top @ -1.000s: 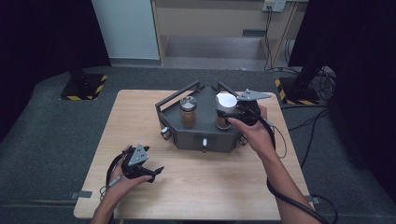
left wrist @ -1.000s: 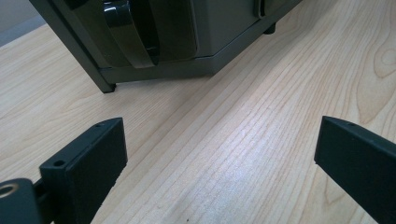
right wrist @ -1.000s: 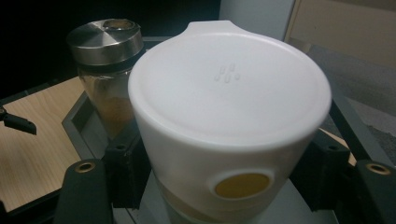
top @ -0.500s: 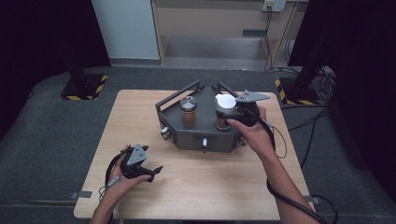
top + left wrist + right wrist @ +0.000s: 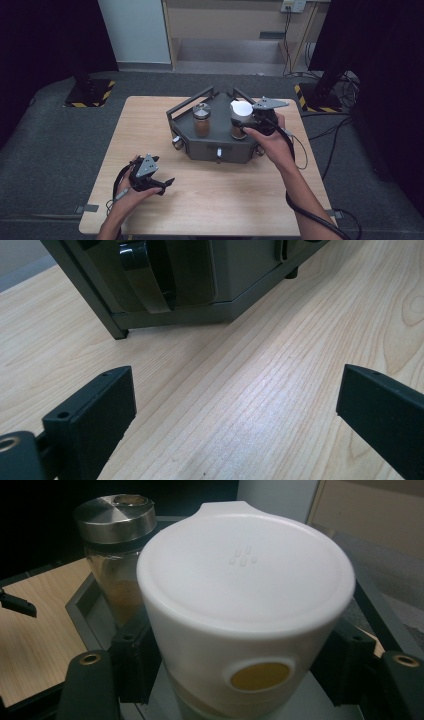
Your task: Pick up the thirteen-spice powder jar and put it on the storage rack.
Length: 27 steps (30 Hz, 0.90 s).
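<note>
Pale wooden surface (image 5: 220,200) nearest, with left tongs (image 5: 159,183) resting low on it, released, jaws spread wide over bare wood, well apart from the rest. Farther in, dark grey angular metal rack (image 5: 215,145) standing on the surface. At its right side, right tongs (image 5: 244,124) clenched around white-lidded spice jar (image 5: 245,610), pads pressed on both sides, jar upright in the rack. Just beside it, steel-capped glass spice jar (image 5: 202,119), untouched, holding brown powder.
</note>
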Motion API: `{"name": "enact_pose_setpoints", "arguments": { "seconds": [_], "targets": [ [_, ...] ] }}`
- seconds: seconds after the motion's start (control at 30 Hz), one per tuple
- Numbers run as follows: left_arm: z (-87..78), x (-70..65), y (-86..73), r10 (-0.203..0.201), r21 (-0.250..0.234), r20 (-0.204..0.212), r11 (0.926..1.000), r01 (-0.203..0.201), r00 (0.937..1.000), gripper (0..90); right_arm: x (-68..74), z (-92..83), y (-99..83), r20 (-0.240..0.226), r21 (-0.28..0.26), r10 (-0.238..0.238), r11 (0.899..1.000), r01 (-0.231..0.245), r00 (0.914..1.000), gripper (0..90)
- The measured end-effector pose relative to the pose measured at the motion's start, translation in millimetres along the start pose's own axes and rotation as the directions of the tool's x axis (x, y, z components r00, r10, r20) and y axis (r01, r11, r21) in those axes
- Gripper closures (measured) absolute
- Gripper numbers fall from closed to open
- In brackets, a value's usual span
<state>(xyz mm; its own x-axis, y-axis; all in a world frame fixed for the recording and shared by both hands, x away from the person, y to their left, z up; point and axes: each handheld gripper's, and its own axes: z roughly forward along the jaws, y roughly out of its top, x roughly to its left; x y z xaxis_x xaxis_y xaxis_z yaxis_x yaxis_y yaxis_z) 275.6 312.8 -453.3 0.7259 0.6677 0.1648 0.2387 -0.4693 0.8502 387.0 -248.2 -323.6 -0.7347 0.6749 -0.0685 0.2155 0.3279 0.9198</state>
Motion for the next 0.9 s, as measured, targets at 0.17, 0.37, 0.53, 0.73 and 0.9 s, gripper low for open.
{"name": "enact_pose_setpoints", "arguments": {
  "seconds": [0.17, 0.37, 0.53, 0.73, 0.9],
  "targets": [
    [-0.3, 0.3, -0.1, -0.001, -0.004, 0.001, 1.0000, 0.001, 1.0000, 1.7, -0.7, 0.1, 0.0, -0.002, 0.000, 0.002, 1.000, -0.002, 1.0000, 30.7],
    [-0.4, 0.5, -0.2, -0.001, -0.005, 0.001, 1.0000, 0.001, 1.0000, 1.7, -2.1, 0.7, -0.9, -0.012, -0.008, 0.011, 1.000, -0.011, 0.9999, 27.6],
    [-0.9, 0.7, -0.5, -0.002, -0.007, 0.000, 1.0000, 0.002, 1.0000, 1.6, -2.8, 1.5, 0.4, -0.022, -0.007, 0.004, 1.000, -0.004, 0.9998, 18.7],
    [-0.9, 0.5, -0.4, -0.002, -0.006, -0.001, 1.0000, 0.002, 1.0000, 1.6, -1.3, -1.6, -1.3, -0.012, -0.011, 0.011, 1.000, -0.012, 0.9999, 9.5],
    [-1.2, 0.6, -0.6, -0.002, -0.007, -0.001, 1.0000, 0.002, 1.0000, 1.6, -5.9, -6.4, -6.9, -0.020, -0.027, 0.021, 0.999, -0.021, 0.9996, 4.7]
  ]
}}
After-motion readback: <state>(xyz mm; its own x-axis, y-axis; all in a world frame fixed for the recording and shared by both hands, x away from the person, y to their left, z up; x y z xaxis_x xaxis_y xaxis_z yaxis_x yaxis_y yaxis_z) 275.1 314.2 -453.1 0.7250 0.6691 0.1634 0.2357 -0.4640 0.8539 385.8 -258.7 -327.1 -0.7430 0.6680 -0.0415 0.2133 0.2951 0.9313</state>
